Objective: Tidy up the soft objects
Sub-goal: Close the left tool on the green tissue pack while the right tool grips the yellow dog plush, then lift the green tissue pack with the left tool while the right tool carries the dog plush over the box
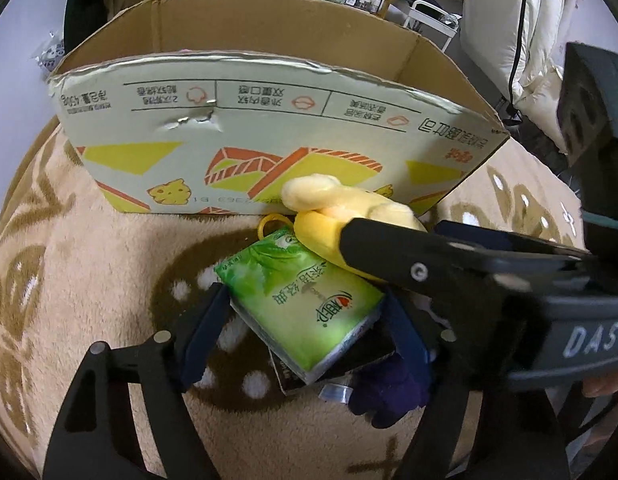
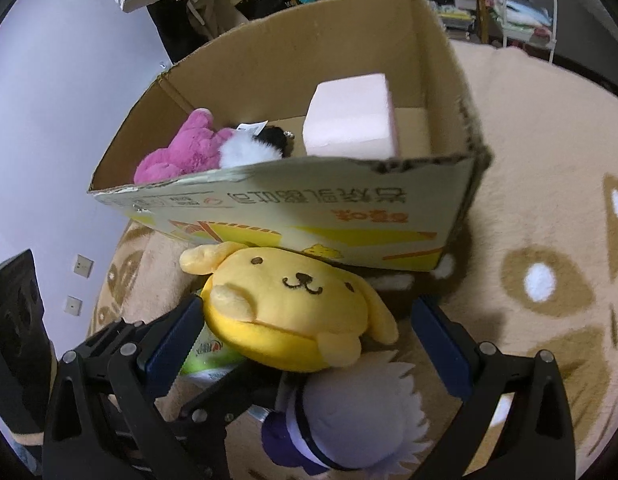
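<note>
Squarely between tool [image 2: 309,344] fingers: yellow plush [image 2: 297,308].

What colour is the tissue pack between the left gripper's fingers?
Green tissue pack, with leaf print; clearest in left wrist view.

Soft indoor light, sharp centre, fisheye-warped edges.

Right ahead, the cardboard box [image 2: 293,216] front wall blocks my path; its open top is clear above. Inside, free floor lies between the pink plush [image 2: 181,152] and the pink block [image 2: 349,120]. Bare rug [image 2: 549,184] spreads rightward.
</note>
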`<action>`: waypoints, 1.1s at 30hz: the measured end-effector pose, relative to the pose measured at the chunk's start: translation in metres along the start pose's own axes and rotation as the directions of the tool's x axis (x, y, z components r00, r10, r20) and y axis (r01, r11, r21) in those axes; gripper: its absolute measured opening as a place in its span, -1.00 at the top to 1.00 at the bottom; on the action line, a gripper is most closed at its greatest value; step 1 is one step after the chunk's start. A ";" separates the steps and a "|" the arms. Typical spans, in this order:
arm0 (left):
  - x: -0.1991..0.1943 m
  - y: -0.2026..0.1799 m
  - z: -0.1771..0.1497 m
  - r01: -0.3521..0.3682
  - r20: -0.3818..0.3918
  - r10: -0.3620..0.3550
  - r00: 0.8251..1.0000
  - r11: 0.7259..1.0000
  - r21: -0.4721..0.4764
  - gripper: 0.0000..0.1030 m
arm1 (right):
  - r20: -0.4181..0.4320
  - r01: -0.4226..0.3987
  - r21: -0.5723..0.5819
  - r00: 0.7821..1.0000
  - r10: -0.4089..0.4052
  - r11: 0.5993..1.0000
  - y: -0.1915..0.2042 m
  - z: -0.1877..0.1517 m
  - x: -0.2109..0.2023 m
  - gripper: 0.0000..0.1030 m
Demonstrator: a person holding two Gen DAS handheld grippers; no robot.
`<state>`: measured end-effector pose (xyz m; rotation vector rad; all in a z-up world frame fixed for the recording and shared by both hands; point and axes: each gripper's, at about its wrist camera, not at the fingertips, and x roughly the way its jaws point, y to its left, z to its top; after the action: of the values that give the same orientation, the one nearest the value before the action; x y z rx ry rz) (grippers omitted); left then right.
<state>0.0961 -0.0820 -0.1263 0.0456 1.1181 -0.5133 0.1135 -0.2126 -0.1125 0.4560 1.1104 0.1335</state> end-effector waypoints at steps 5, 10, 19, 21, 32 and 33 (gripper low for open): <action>-0.002 0.000 0.002 -0.002 -0.007 0.003 1.000 1.000 0.002 -0.44 | -0.034 -0.074 0.065 0.996 0.076 0.995 -0.008 -0.001 0.011 -1.00; -0.007 0.002 0.003 -0.006 -0.012 0.006 1.000 1.000 -0.005 -0.41 | -0.028 -0.076 0.051 0.997 0.078 0.996 -0.005 -0.001 0.013 -1.00; -0.014 0.002 0.007 -0.021 0.001 0.021 1.000 1.000 0.004 -0.38 | -0.011 -0.089 0.023 0.996 0.090 0.996 0.005 -0.003 0.008 -0.67; -0.017 0.003 0.007 -0.030 0.009 0.030 1.000 1.000 0.005 -0.37 | -0.001 -0.068 0.009 0.998 0.068 0.998 0.007 -0.004 0.005 -0.66; -0.047 0.015 0.000 -0.117 0.108 0.117 0.987 0.993 -0.008 -0.36 | 0.112 0.050 -0.045 0.993 -0.045 0.998 0.014 -0.012 -0.032 -0.64; -0.051 0.014 -0.001 -0.130 0.125 0.129 0.984 0.991 -0.003 -0.35 | 0.129 0.056 -0.047 0.990 -0.050 0.997 0.015 -0.013 -0.038 -0.64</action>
<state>0.0841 -0.0499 -0.0856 0.0893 0.9839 -0.3972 0.0868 -0.2074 -0.0793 0.3840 0.9907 0.0843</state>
